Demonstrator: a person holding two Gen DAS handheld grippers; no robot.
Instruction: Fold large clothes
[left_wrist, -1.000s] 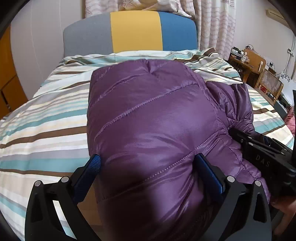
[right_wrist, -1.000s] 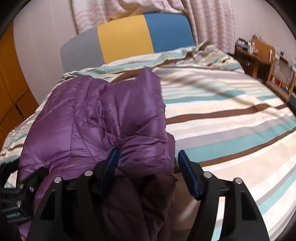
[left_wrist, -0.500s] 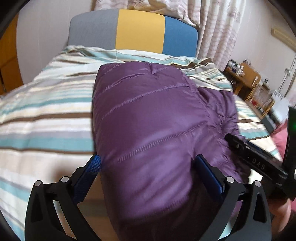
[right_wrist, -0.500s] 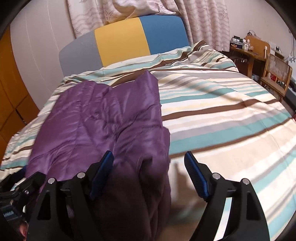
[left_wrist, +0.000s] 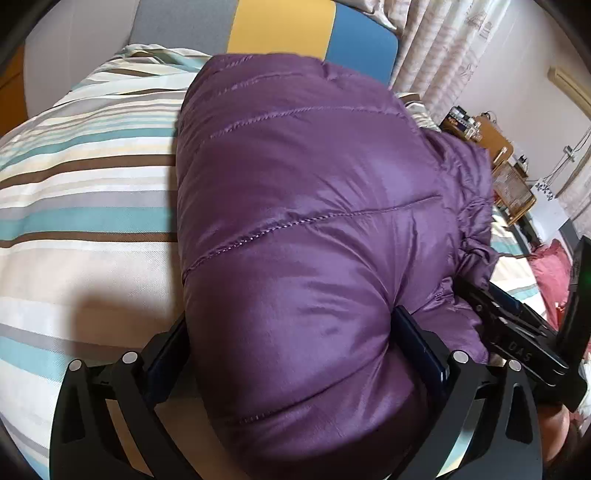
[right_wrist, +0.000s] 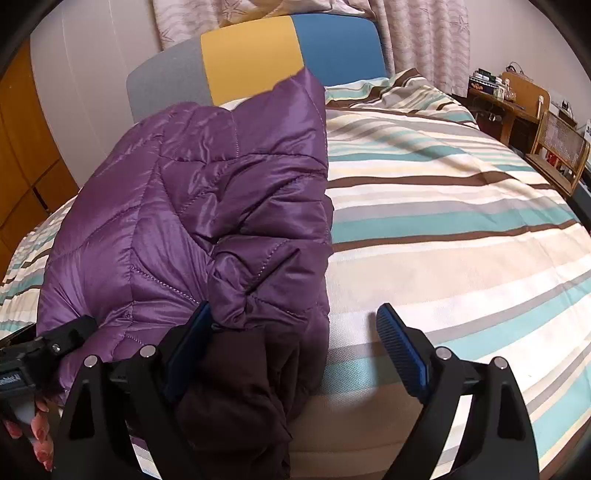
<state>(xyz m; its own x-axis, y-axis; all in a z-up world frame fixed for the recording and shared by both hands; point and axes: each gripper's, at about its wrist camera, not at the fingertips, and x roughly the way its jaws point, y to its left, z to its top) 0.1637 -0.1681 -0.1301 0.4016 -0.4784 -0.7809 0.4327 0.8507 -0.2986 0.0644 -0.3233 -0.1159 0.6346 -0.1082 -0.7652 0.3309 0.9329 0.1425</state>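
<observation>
A purple quilted puffer jacket (left_wrist: 314, 206) lies folded in a thick bundle on the striped bedspread (left_wrist: 85, 206). My left gripper (left_wrist: 293, 350) stands wide open around the bundle's near end; the puffy fabric fills the gap and bulges over the right pad. In the right wrist view the jacket (right_wrist: 192, 206) lies to the left, its dark lining (right_wrist: 236, 387) showing at the near edge. The jaws of my right gripper (right_wrist: 295, 332) are opening: the left pad touches the jacket's edge, while the right pad hangs free over the bedspread (right_wrist: 443, 229).
A grey, yellow and blue headboard (right_wrist: 255, 51) closes the bed's far end, with curtains behind. A wooden desk (right_wrist: 517, 99) and a wicker chair (right_wrist: 561, 147) stand at the right. An orange wardrobe (right_wrist: 22, 155) is at the left. A hand (right_wrist: 37, 435) holds the left gripper.
My right gripper's jaws have spread wider and let the jacket's edge go. The left gripper has rolled and come in closer over the bundle, its jaws as wide as before.
</observation>
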